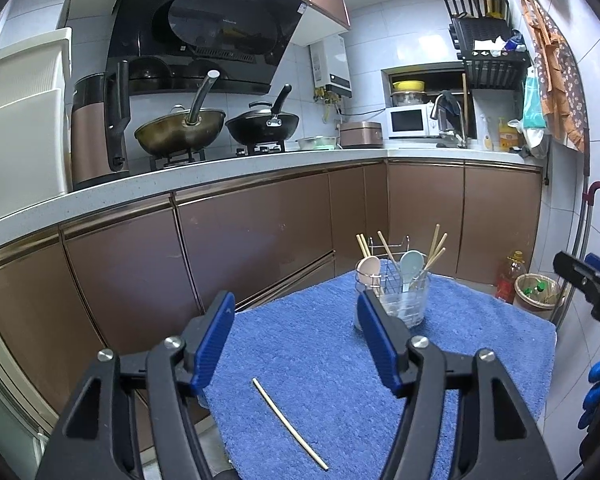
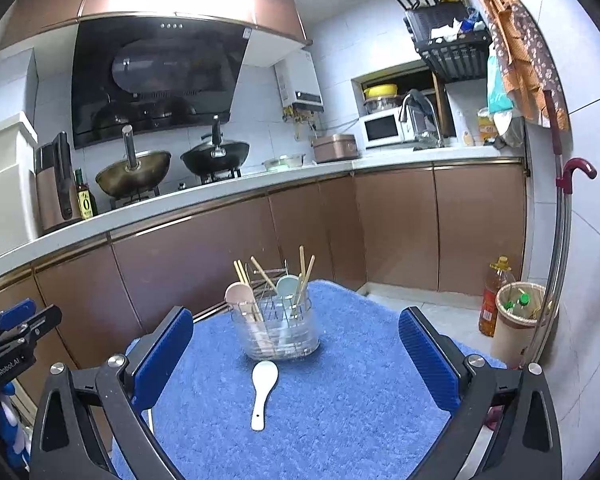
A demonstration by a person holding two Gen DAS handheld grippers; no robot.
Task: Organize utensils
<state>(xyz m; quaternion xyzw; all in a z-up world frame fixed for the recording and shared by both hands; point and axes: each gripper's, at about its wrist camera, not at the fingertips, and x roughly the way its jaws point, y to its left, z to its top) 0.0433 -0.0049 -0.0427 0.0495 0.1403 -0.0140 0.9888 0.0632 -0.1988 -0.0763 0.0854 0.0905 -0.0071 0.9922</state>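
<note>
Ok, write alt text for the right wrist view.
An open, empty right claw points at a white ceramic spoon lying on a blue towel, just in front of a clear utensil holder with chopsticks and pink and pale blue spoons. Brown kitchen cabinets and a stove with two woks lie behind.

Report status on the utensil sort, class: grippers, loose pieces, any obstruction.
Left gripper open, empty; right gripper open, empty. One chopstick and white spoon loose on blue mat; the rest in the holder. Nothing in the way.
</note>
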